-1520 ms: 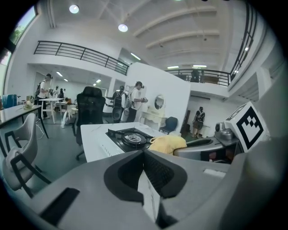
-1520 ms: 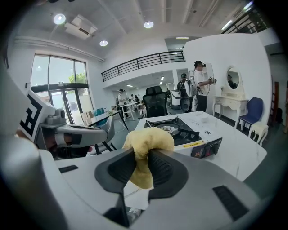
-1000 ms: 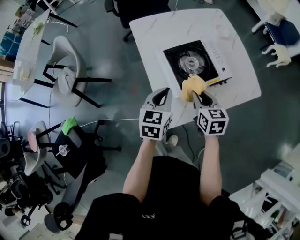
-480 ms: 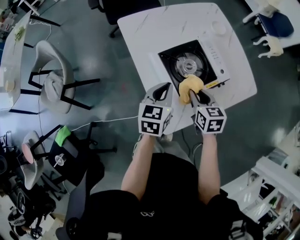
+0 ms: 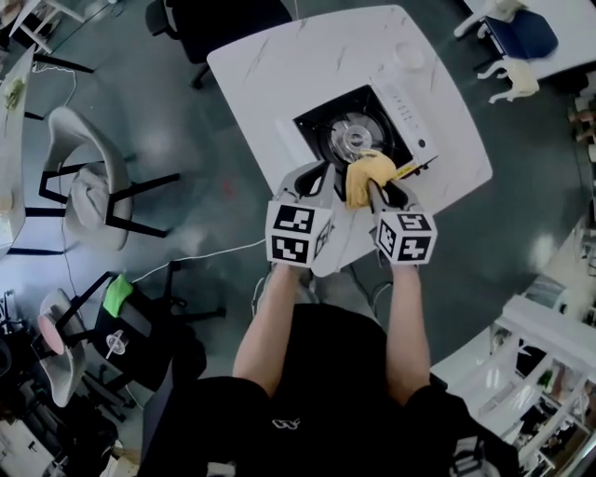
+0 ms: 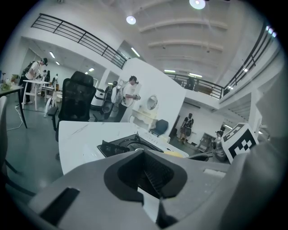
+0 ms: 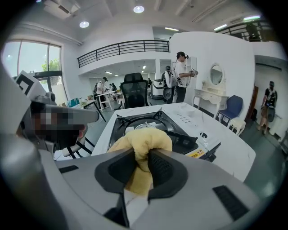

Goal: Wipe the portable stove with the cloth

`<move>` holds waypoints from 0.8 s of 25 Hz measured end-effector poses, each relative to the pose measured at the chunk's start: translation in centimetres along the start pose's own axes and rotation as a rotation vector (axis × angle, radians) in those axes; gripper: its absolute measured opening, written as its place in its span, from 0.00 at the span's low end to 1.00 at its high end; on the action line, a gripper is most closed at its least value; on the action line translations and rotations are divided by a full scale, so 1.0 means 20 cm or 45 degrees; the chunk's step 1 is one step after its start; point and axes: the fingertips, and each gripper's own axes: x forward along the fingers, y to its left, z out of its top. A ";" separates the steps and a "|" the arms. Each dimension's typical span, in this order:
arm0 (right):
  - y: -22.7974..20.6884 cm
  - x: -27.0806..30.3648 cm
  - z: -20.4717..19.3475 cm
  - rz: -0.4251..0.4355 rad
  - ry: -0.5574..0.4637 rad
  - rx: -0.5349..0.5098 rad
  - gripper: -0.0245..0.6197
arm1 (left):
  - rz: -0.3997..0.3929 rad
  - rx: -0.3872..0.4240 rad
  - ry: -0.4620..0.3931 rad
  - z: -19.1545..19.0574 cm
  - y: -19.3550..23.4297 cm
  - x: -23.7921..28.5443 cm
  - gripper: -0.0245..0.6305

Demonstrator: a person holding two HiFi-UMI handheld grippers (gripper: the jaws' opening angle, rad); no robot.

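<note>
A portable stove (image 5: 358,130), black-topped with a white control panel, sits on the white table (image 5: 279,65). My right gripper (image 5: 376,189) is shut on a bunched yellow cloth (image 5: 365,174), which hangs over the stove's near edge. In the right gripper view the cloth (image 7: 141,143) bulges out between the jaws of my right gripper (image 7: 143,168), just short of the burner (image 7: 145,125). My left gripper (image 5: 318,180) is held beside it at the table's near edge, shut and holding nothing. In the left gripper view the left gripper (image 6: 149,179) points at the stove (image 6: 128,146).
A small round white object (image 5: 407,54) lies on the table beyond the stove. A black office chair (image 5: 223,20) stands behind the table. Grey chairs (image 5: 88,182) and cables sit on the floor to the left. Several people stand far off in both gripper views.
Both grippers have moved forward over the table's near edge. The cloth in the right gripper has come closer to the stove's burner.
</note>
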 end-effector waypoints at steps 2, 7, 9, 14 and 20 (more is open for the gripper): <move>-0.02 -0.01 0.00 -0.020 0.003 -0.003 0.14 | 0.005 0.002 -0.012 0.02 0.00 0.00 0.04; -0.16 -0.03 -0.02 -0.066 0.024 0.019 0.14 | 0.019 0.008 0.005 0.01 -0.03 0.02 0.04; -0.19 -0.02 0.00 -0.063 0.025 0.020 0.14 | 0.040 0.010 0.004 0.03 -0.02 0.04 0.04; -0.22 0.01 0.03 0.074 0.017 -0.011 0.14 | 0.087 0.017 -0.001 0.06 -0.06 0.13 0.04; -0.30 0.00 0.06 0.329 0.048 -0.062 0.13 | 0.123 0.037 0.008 0.09 -0.19 0.32 0.04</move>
